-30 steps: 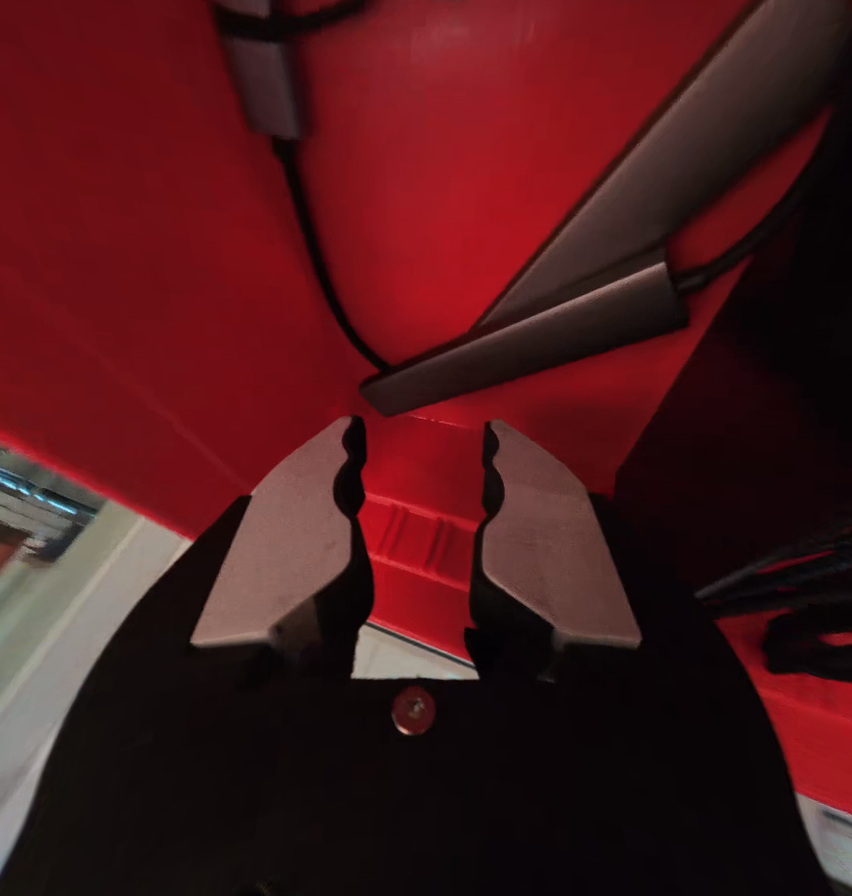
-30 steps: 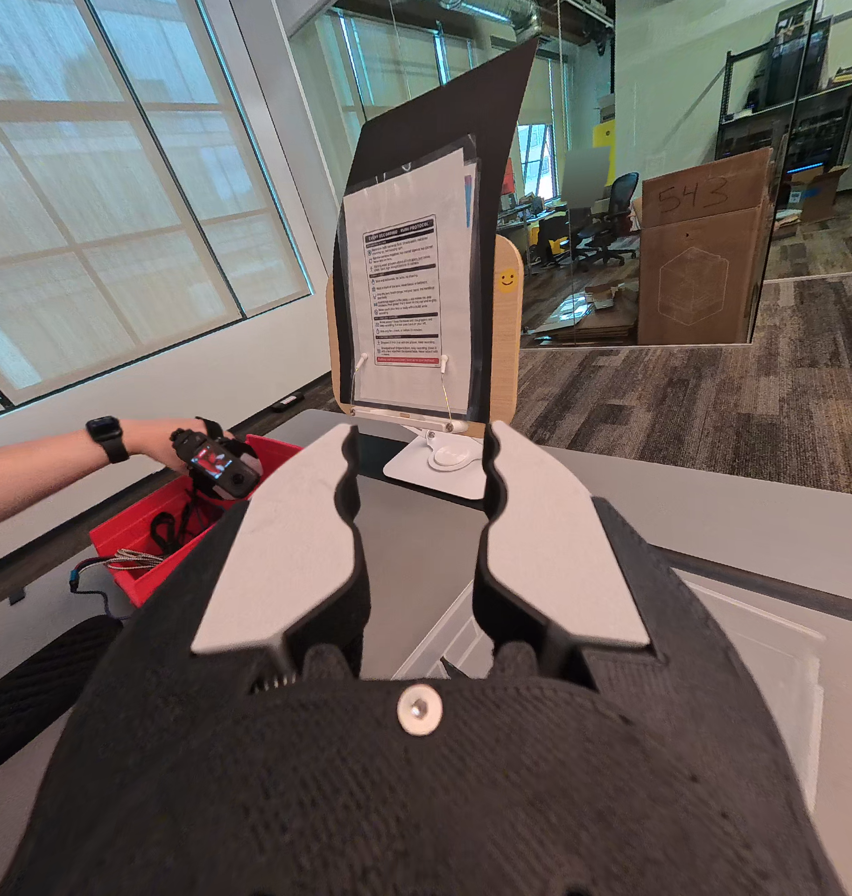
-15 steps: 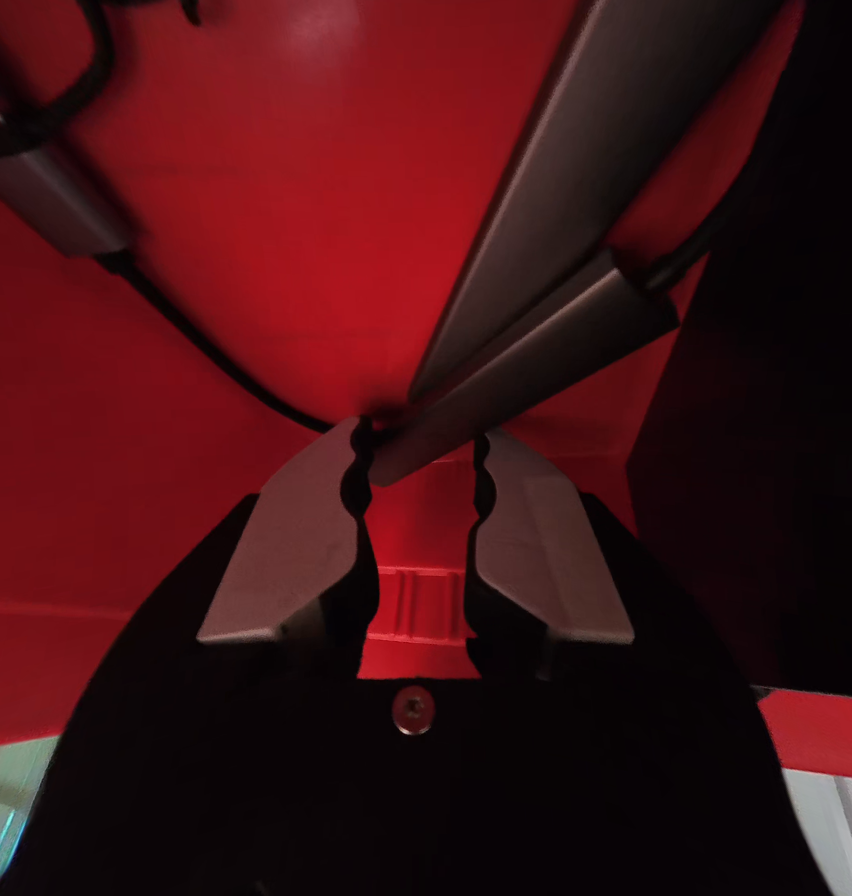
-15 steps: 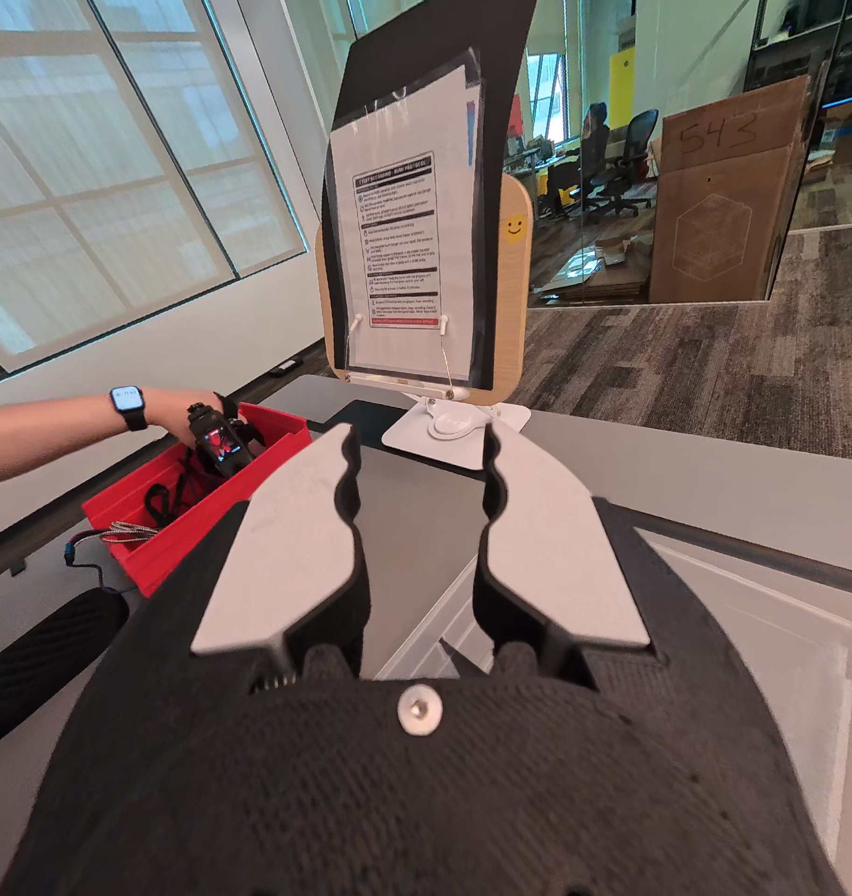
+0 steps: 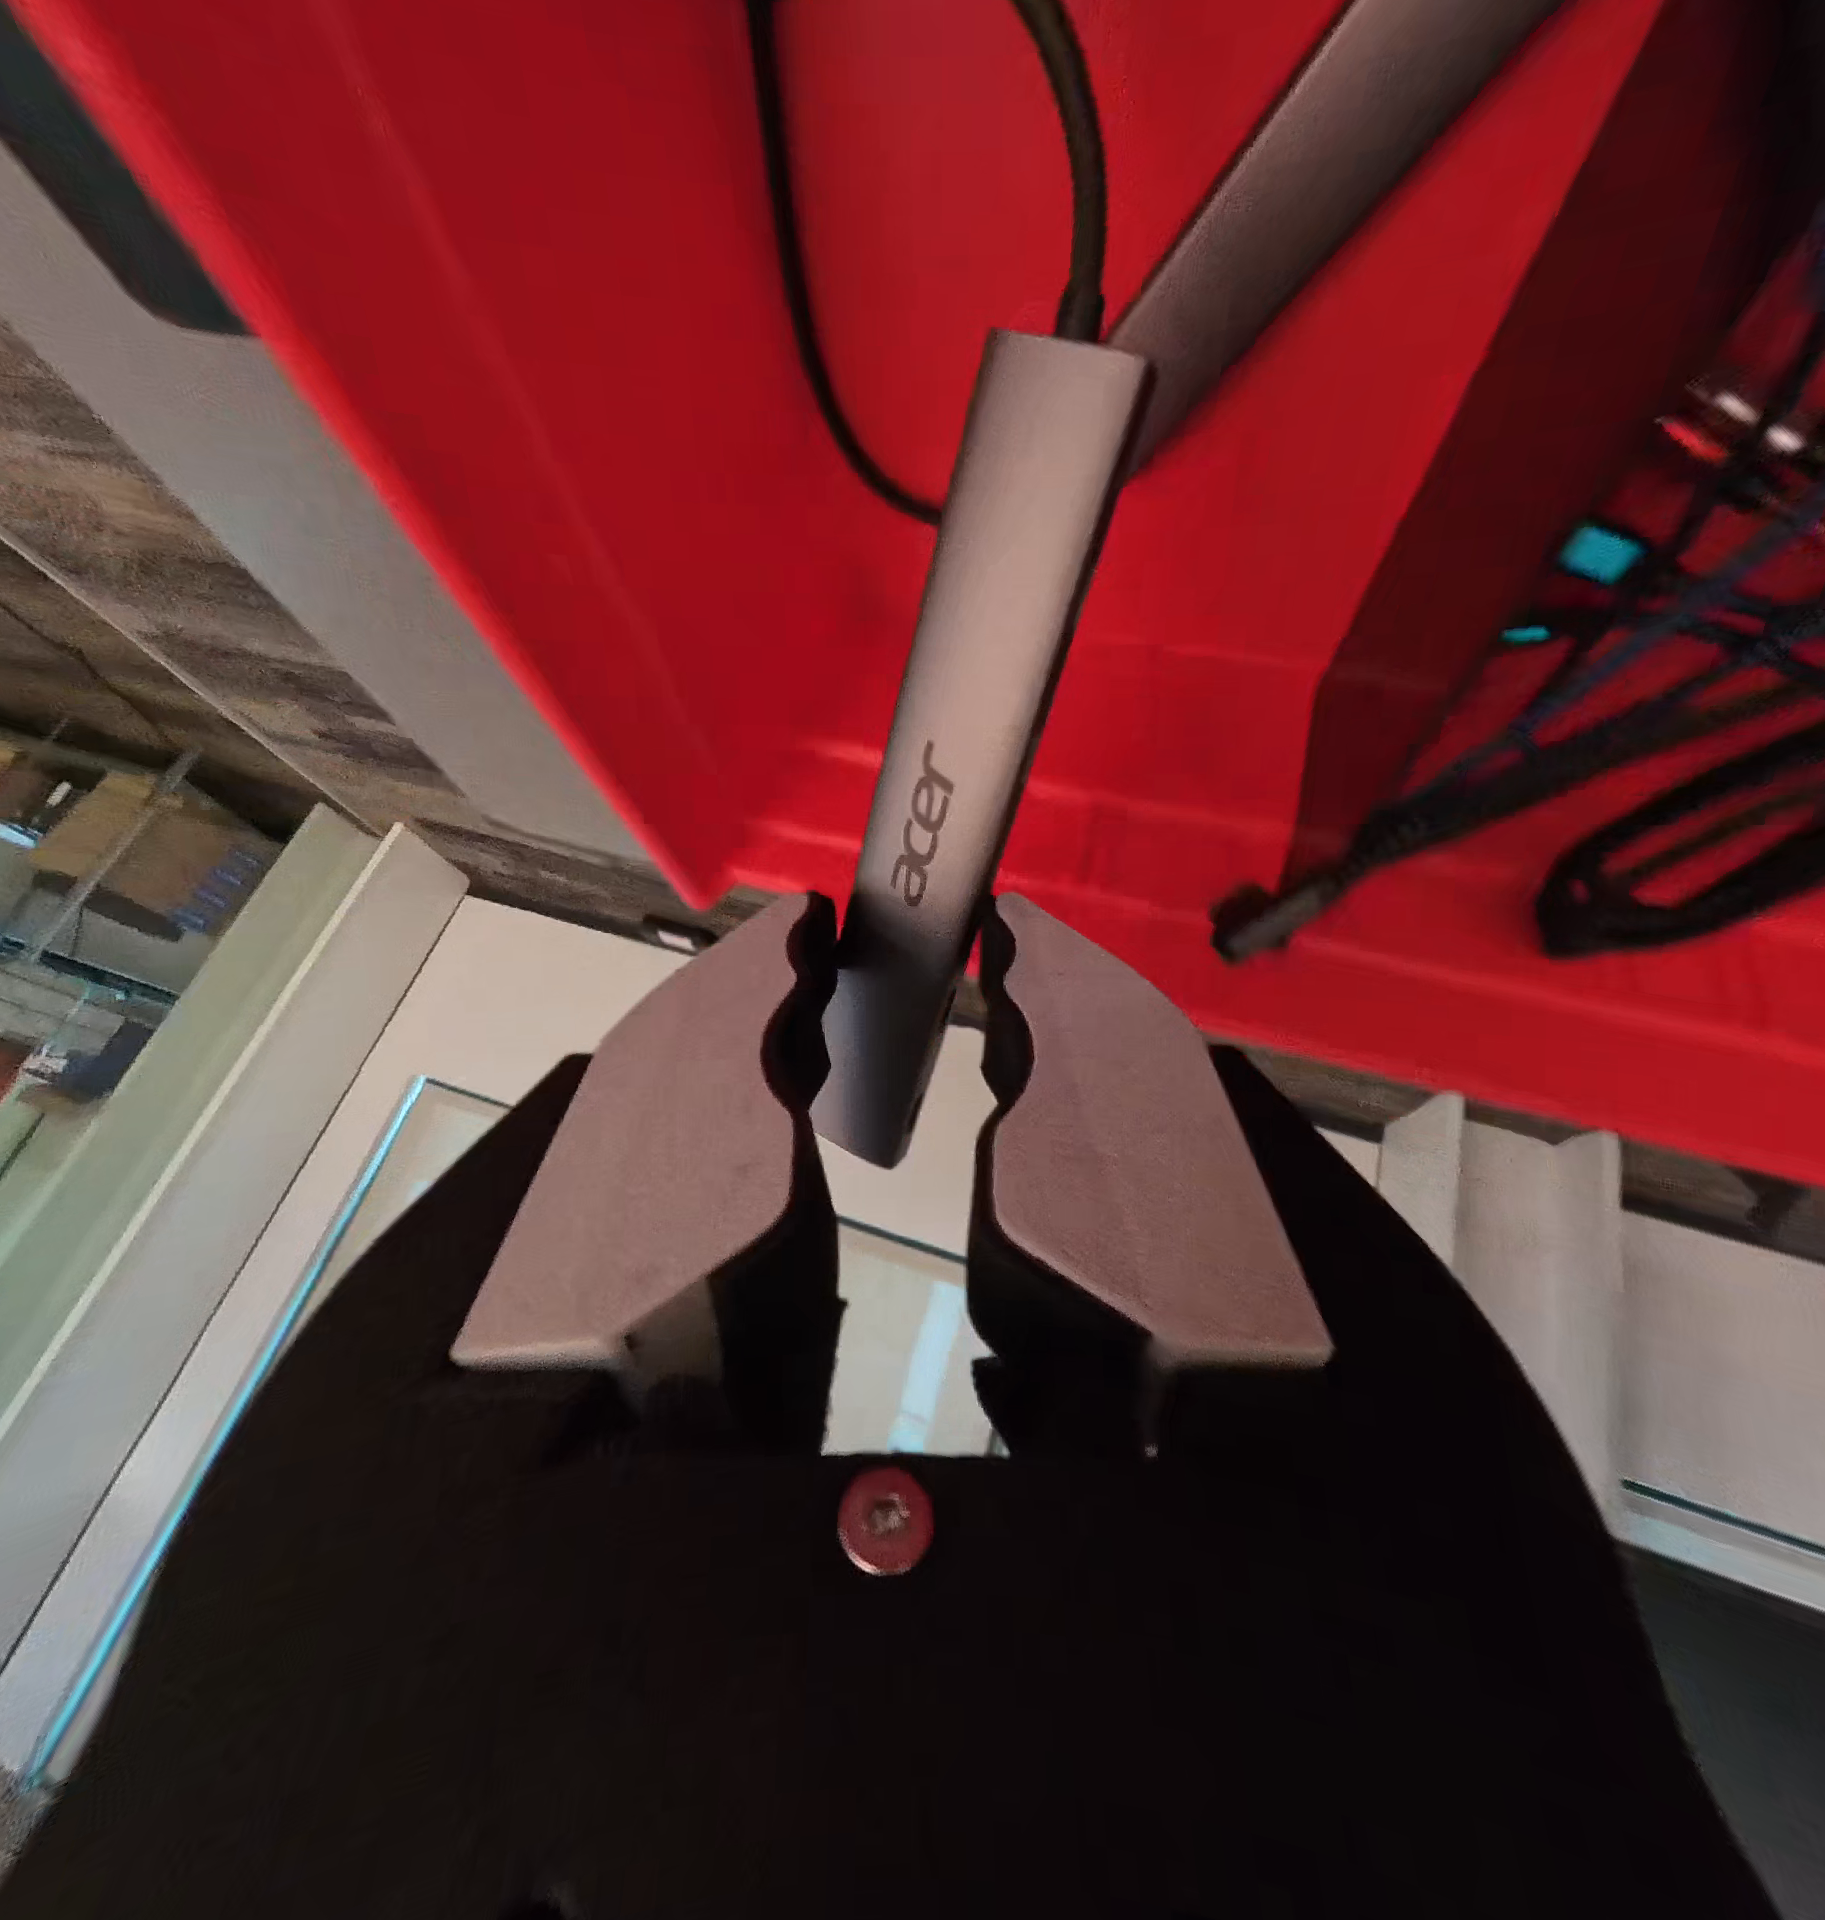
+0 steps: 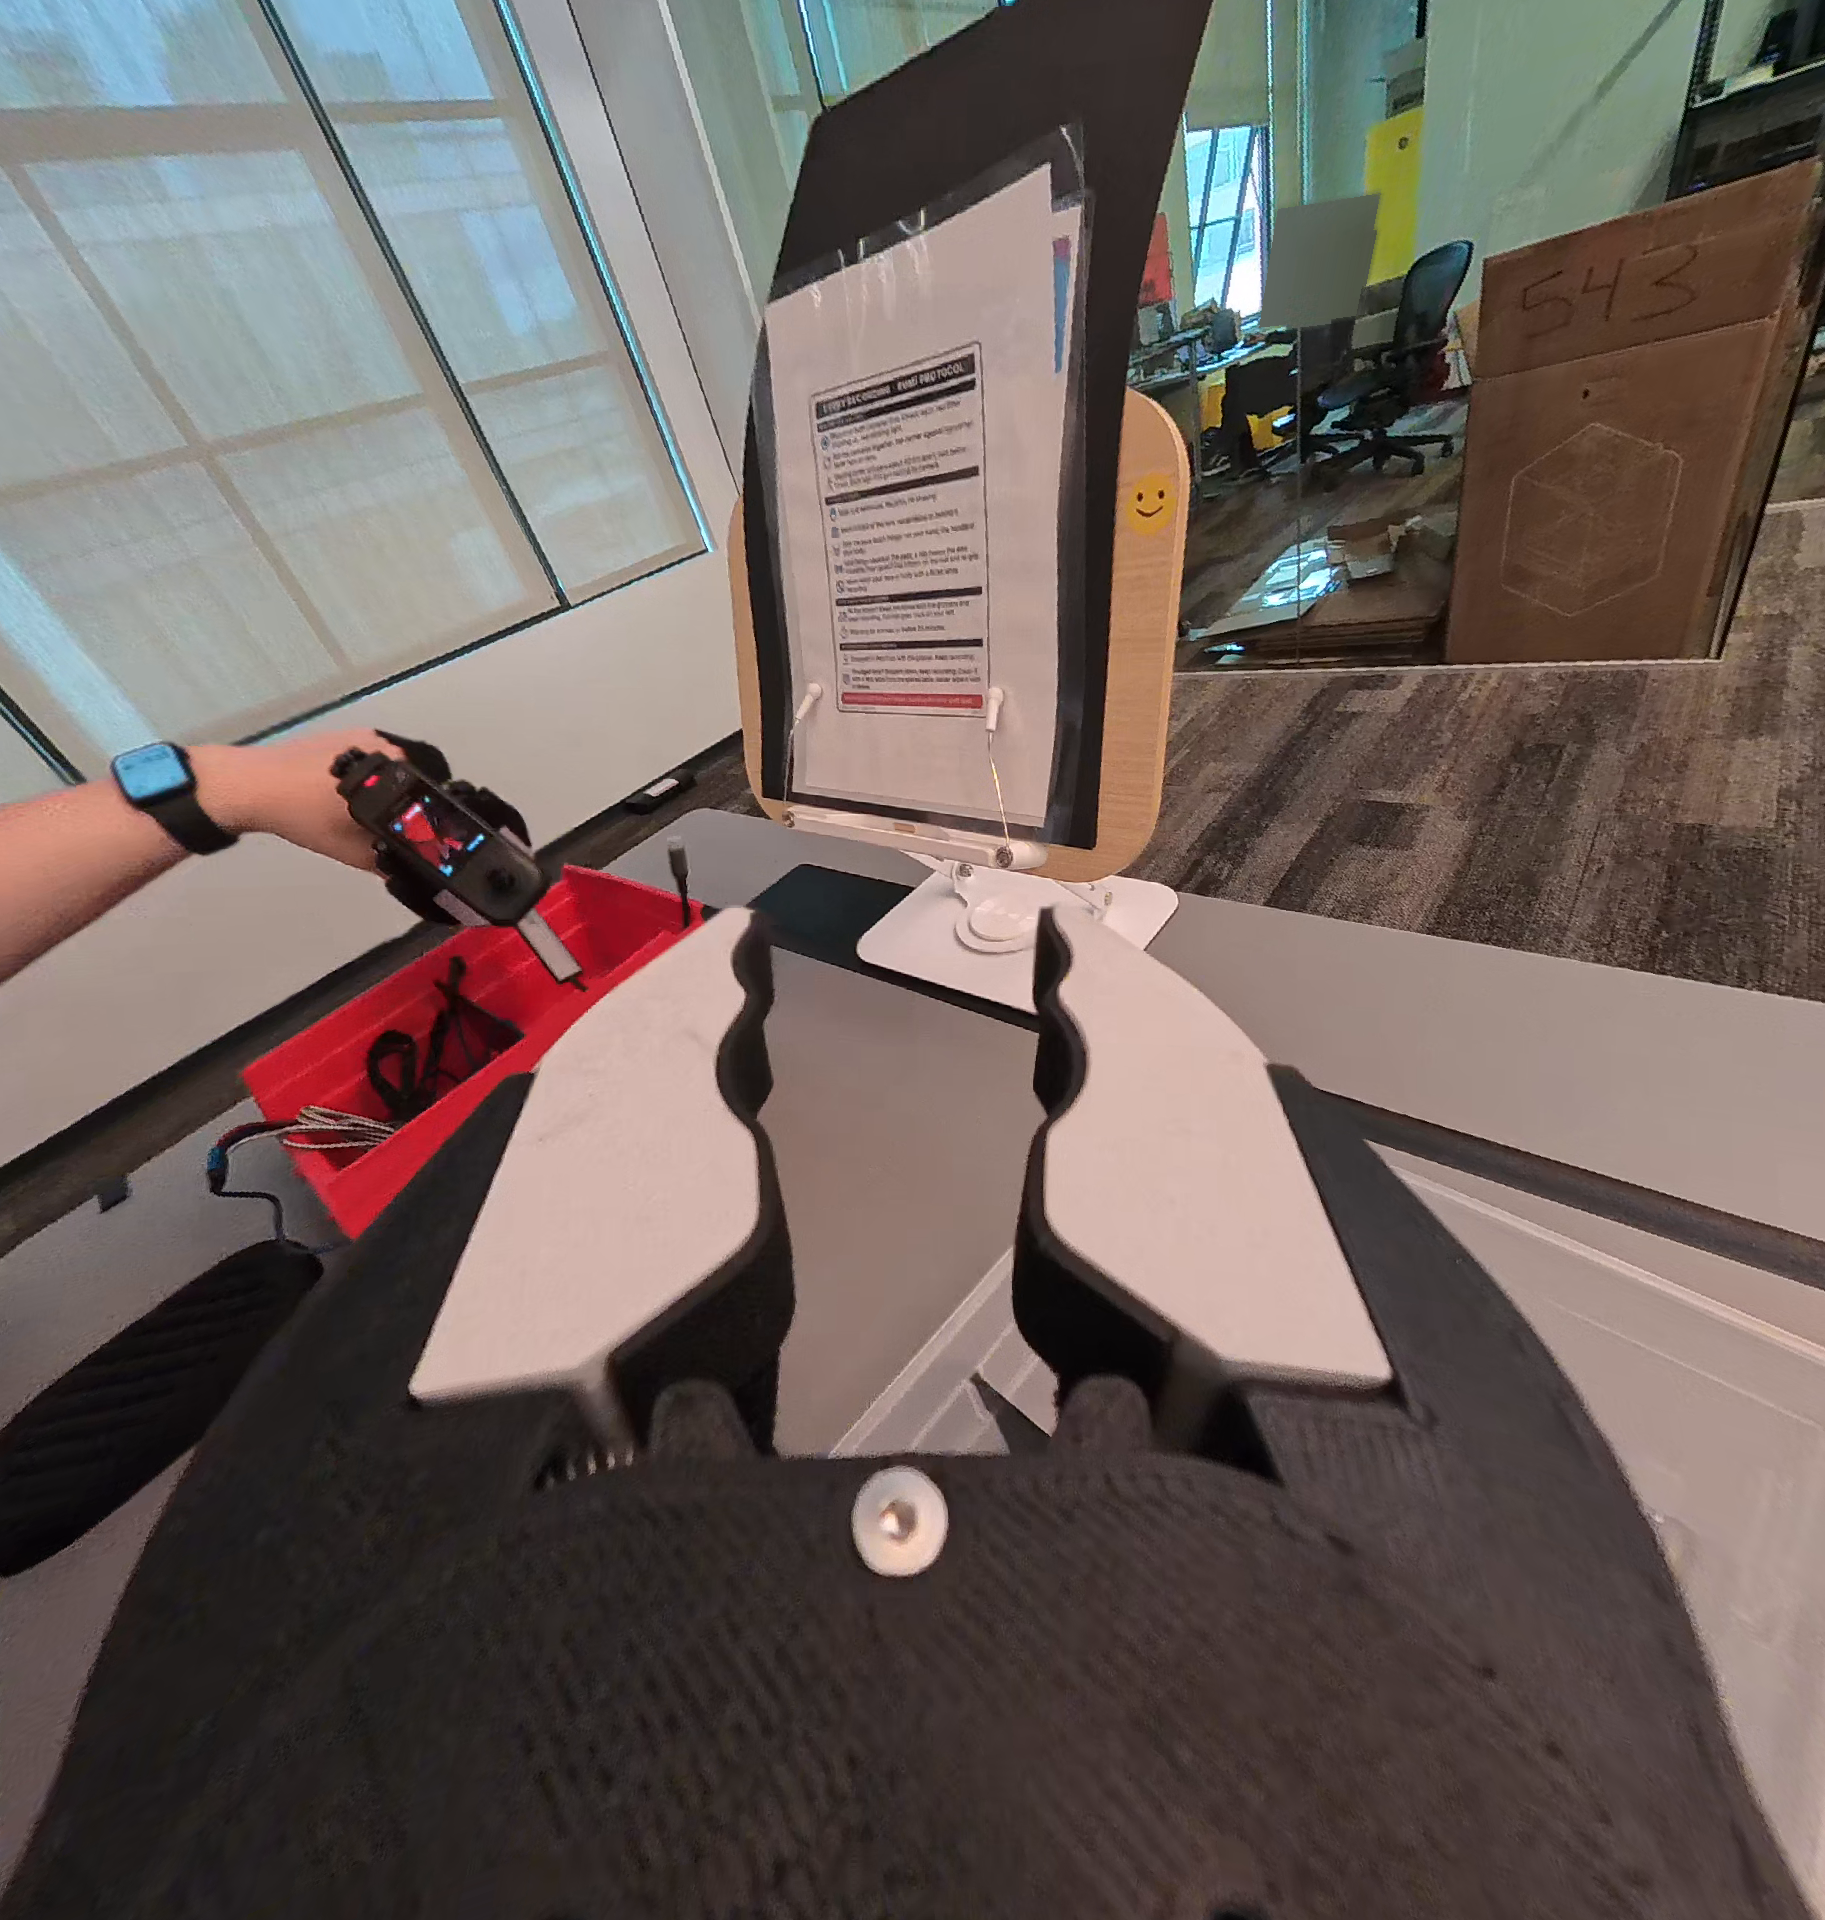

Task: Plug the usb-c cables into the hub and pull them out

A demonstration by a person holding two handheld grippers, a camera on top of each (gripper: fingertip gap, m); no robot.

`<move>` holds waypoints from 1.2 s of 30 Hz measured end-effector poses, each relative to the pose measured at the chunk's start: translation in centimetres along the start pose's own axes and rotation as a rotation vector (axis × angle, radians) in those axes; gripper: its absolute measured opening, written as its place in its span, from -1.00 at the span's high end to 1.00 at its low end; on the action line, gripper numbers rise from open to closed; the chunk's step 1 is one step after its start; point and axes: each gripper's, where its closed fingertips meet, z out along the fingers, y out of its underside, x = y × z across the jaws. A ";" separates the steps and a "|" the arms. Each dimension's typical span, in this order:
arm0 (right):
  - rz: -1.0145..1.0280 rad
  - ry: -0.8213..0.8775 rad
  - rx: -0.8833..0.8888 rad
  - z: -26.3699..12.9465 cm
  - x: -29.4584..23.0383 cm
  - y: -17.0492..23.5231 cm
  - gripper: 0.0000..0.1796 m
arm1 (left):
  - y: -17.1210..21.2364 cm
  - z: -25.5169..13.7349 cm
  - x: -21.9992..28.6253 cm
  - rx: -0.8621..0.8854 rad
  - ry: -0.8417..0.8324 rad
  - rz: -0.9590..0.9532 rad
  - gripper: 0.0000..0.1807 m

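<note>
Since half a second ago we have lifted the grey hub (image 5: 975,727) clear of the floor of the red bin (image 5: 575,416); before, it lay flat there with our left gripper (image 5: 903,935) only reaching its end. Our left fingers (image 5: 679,1132) pinch the near end of the hub between them, and the hub stands up and away from us, its black cable (image 5: 1084,177) leaving the far end and curving over the bin's wall. Off to the right in the bin lie dark braided cables (image 5: 1666,821), one loose plug end (image 5: 1251,930) pointing toward us, well apart from the hub.

From the right wrist view we see our left gripper (image 6: 565,961) raised just above the red bin (image 6: 596,935), the hub's end (image 6: 555,951) sticking down from it. A forearm with a watch (image 6: 160,790) carries it. Our right gripper (image 6: 897,997) hovers over the grey table (image 6: 1510,997), its fingers (image 6: 617,1174) spread with nothing between them. Behind stands a paper sheet (image 6: 913,520) on a white stand (image 6: 1012,925).
</note>
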 end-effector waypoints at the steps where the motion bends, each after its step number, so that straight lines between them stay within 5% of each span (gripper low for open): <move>1: 0.002 -0.008 0.006 -0.1 -0.2 -0.1 0.46 | 0.3 -1.1 0.1 0.001 0.002 -0.014 0.72; 8: 0.011 -0.054 0.036 -0.2 -1.3 -0.7 0.46 | 0.5 -9.9 0.0 0.127 -0.055 -0.122 0.78; 18: -0.052 -0.306 -0.052 4.3 -8.9 1.6 0.47 | -5.5 -20.7 1.9 0.431 -0.178 -0.204 0.89; 25: -0.470 -0.599 -0.107 7.2 -17.7 7.2 0.39 | -12.5 -29.2 4.3 0.867 -0.350 -0.241 0.89; 31: -0.895 -0.423 -0.122 9.9 -17.6 11.1 0.46 | -16.3 -30.5 7.1 1.053 -0.541 -0.261 0.89; 36: -0.992 -0.317 -0.160 11.2 -16.0 12.1 0.51 | -16.8 -28.5 7.3 1.144 -0.521 -0.325 0.89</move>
